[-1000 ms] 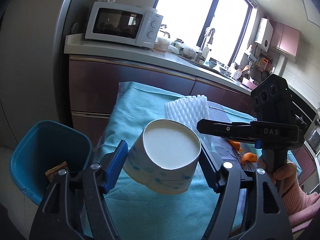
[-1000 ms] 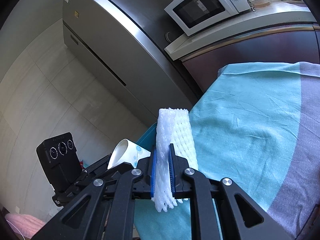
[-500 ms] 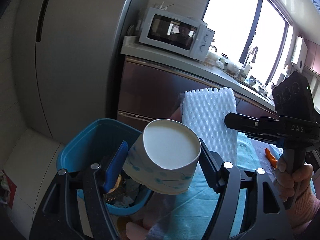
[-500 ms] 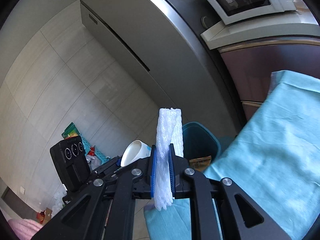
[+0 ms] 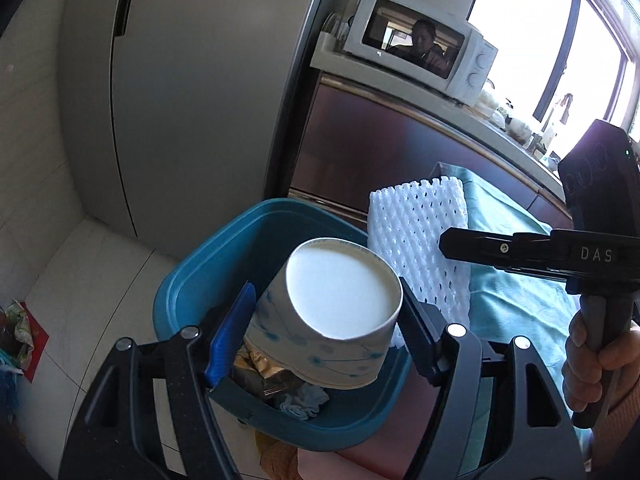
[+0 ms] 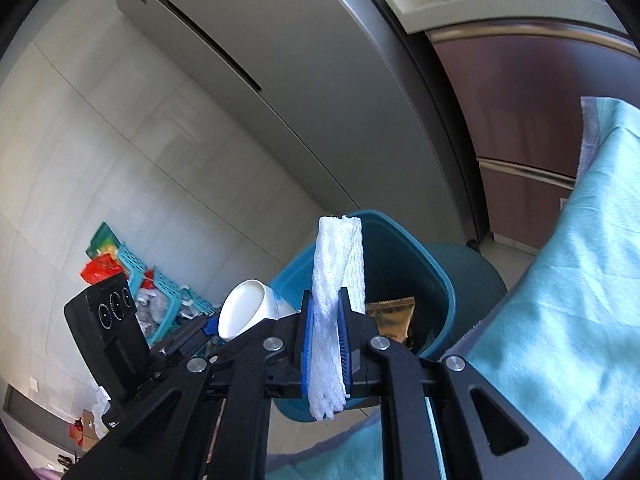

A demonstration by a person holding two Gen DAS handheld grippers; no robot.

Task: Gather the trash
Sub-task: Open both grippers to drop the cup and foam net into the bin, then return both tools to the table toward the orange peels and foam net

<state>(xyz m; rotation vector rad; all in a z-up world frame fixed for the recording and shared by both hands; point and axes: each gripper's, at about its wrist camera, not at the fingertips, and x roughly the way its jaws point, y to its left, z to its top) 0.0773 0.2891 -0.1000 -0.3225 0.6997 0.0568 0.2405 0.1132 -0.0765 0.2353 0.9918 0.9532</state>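
Left wrist view: the left gripper (image 5: 326,334) grasps a white paper cup with pale blue dots (image 5: 326,316) between its blue-padded fingers (image 5: 232,334), clamped on the sides. The cup lies tilted, its flat white base turned up toward the camera and its mouth pointing down and away into the teal plastic waste bin (image 5: 188,284) directly beneath it. Crumpled wrappers and a grey rag lie in the bin's bottom. To the right, the right gripper (image 5: 452,246), held by a hand (image 5: 592,356) in a pink sleeve, reaches in from the side over the bin's far rim.

Right wrist view: the right gripper (image 6: 324,346) is clenched on a white foam fruit net (image 6: 338,276), squeezed flat between its blue pads. The net's long axis runs upright, its upper end rising above the jaws and its lower end hanging below them, in front of the bin (image 6: 424,264). A light turquoise cloth (image 6: 560,300) covers the table beside the bin.
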